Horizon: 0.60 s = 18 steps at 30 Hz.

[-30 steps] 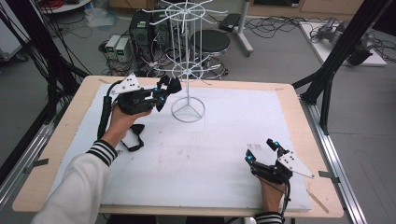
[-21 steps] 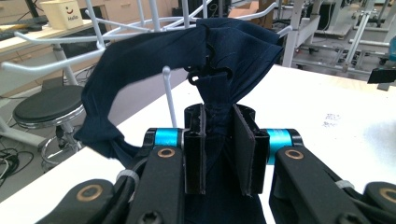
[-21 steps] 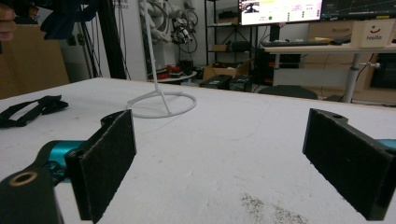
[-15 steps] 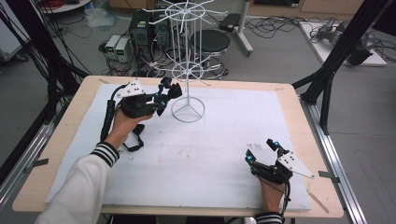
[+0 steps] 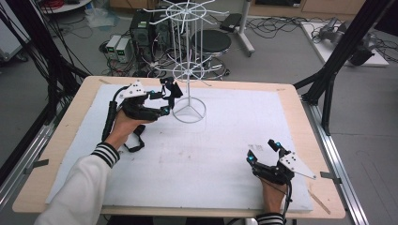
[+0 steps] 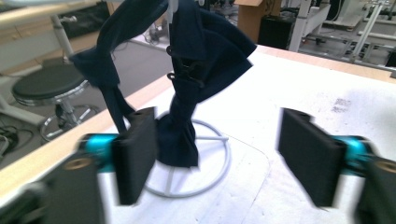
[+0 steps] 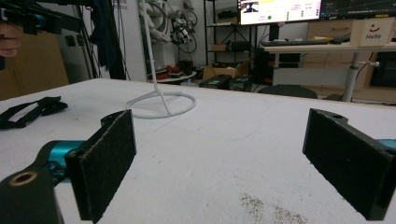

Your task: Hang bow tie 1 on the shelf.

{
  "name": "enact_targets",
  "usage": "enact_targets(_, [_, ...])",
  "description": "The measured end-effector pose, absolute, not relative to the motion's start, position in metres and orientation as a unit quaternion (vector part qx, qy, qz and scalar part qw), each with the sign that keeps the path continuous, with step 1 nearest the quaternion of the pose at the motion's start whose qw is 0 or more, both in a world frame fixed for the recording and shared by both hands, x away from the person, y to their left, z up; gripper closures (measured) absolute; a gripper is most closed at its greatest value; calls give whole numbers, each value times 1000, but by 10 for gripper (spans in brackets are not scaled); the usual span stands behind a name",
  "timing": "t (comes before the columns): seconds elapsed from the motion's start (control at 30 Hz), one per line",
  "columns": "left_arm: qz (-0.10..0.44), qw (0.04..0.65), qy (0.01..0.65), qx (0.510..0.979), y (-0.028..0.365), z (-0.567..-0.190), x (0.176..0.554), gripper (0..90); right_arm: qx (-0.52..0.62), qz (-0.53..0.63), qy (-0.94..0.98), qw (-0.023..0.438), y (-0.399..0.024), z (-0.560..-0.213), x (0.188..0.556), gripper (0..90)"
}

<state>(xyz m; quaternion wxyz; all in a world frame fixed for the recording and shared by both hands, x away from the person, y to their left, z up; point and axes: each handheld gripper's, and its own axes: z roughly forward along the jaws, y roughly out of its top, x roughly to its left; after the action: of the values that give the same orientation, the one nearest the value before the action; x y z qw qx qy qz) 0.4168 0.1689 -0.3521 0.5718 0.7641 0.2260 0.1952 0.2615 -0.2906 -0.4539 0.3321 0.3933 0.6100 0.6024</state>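
The dark cloth [image 6: 187,88] draped on the white rack [image 5: 187,70], upper centre, looks soft and light; left gripper [image 6: 215,154] jaws just spread, best pinching a loose fold.

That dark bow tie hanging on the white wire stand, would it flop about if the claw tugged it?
Probably: the bow tie drapes in soft folds, so it looks limp and light. The thin wire stand might wobble or tip under a hard tug.

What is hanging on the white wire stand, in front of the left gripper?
A dark blue cloth item with a black clasp hangs on the white wire stand, its lower end reaching the ring base. Its folds cover the pole and hook. The left gripper has just opened, off the cloth.
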Motion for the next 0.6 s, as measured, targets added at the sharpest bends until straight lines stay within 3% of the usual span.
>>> enact_targets(0.07, [189,581,227,759,171,-351,417,161,393,602,610,332,-290,-454,261,90])
enact_targets(0.17, [185,585,224,757,175,-350,415,140,393,602,610,333,-290,-454,261,90])
enact_targets(0.6, [201,604,235,734,212,-351,393,130,391,601,611,335,-290,-454,261,90])
